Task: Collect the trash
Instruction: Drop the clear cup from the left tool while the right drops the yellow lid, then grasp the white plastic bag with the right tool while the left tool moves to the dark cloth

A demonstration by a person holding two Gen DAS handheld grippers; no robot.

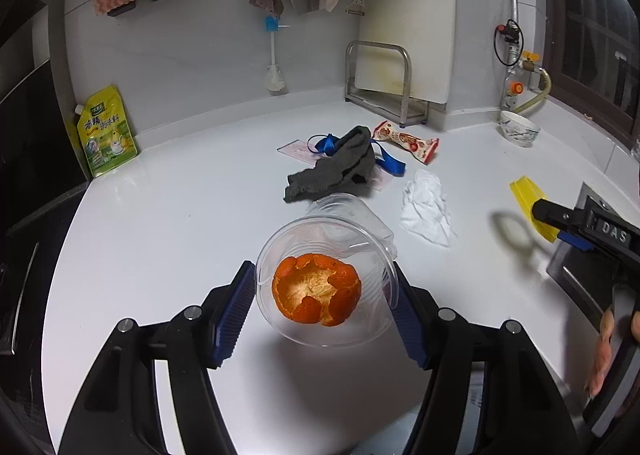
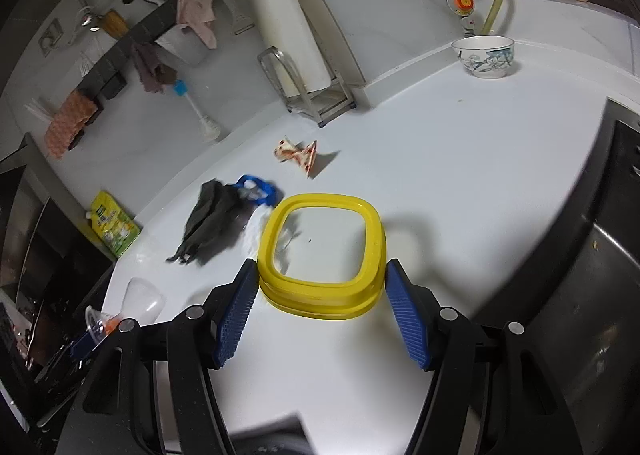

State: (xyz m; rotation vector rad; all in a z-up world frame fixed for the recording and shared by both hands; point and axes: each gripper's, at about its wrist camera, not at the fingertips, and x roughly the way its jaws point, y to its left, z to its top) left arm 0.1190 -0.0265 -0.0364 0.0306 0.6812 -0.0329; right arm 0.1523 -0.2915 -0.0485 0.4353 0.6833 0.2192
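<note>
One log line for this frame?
left tongs: shut on plastic cup holding orange peel | right tongs: shut on yellow lid | counter: tissue, wrapper left

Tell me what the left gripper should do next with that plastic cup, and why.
Probably lift the clear plastic cup and carry it off the white counter. The left gripper already has it between its fingers, lying on its side with the orange peel inside, so tilting the mouth upward first should keep the peel from sliding out.

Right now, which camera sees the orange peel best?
The left wrist view: the orange peel sits big and sharp inside the clear cup. The right wrist view shows only a tiny orange speck at the left edge.
</note>
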